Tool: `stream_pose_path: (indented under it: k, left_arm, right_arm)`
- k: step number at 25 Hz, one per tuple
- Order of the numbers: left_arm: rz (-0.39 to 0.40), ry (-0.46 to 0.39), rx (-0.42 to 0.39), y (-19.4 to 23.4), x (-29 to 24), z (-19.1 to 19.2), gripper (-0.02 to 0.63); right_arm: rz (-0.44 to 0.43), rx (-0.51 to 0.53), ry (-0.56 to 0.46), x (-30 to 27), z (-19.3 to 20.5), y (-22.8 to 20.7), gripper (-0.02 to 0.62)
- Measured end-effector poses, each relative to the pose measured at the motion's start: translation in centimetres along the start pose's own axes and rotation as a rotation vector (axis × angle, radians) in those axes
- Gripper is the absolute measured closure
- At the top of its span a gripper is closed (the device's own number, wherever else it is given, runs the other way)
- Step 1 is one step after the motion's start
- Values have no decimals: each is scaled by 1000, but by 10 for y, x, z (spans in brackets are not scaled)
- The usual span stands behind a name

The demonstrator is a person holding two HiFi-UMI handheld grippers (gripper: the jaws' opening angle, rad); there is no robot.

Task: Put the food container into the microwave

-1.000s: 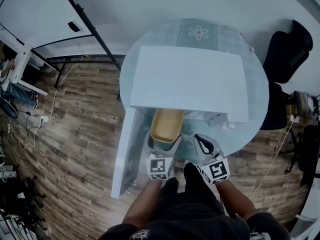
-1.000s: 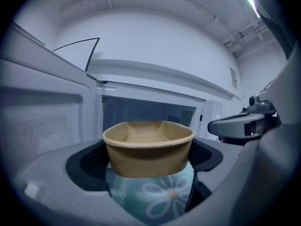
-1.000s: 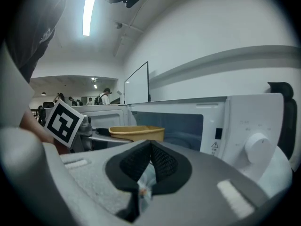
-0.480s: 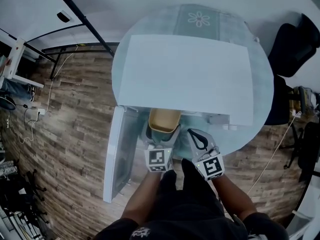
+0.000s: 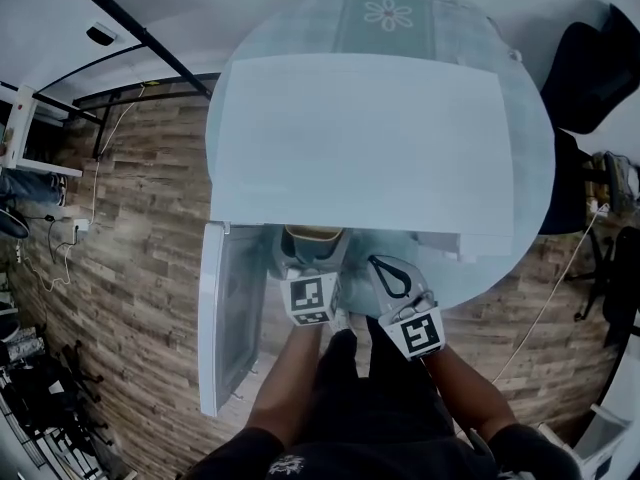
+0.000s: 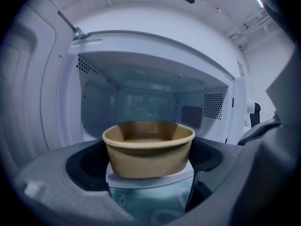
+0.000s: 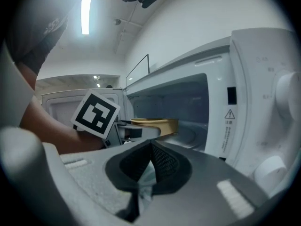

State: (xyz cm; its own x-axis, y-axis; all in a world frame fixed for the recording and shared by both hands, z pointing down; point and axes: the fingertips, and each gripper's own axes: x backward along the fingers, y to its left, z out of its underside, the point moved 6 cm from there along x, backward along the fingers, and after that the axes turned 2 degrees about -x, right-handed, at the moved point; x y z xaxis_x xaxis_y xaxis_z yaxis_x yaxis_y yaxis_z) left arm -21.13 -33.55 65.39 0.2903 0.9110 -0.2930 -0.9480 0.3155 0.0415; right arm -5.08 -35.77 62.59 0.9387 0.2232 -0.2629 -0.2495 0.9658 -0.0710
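A tan paper food container (image 6: 148,148) sits between the jaws of my left gripper (image 5: 305,266), which is shut on it. The container (image 5: 312,235) is at the mouth of the white microwave (image 5: 365,138), half hidden under its top in the head view. In the left gripper view the open cavity (image 6: 141,105) lies straight ahead. The right gripper view has the container (image 7: 155,124) at the opening, held level. My right gripper (image 5: 392,276) is shut and empty, just right of the left one, in front of the control panel (image 7: 263,126).
The microwave door (image 5: 228,318) swings open to the left, beside my left arm. The microwave stands on a round glass table (image 5: 520,238) over a wood floor. A black chair (image 5: 590,68) is at the right.
My left gripper has carried the container forward toward the microwave opening; more of it is now hidden under the microwave's top. The right gripper moved forward a little alongside.
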Motion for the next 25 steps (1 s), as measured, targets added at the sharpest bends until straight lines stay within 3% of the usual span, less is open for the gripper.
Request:
stream_pose_path:
  k: [6, 13, 19, 25]
  left_arm:
    - [-12, 26, 4, -1, -20, 3, 98]
    - [-10, 110, -59, -6, -38, 8, 97]
    - [-42, 161, -68, -9, -39, 13, 87]
    - [-14, 161, -75, -14, -28, 14, 55]
  right_arm:
    - [-3, -8, 27, -5, 8, -7, 594]
    - [-18, -25, 26, -6, 7, -3, 594]
    - [-28, -35, 18, -2, 5, -4, 594]
    - [-15, -41, 12, 3, 2, -4, 594]
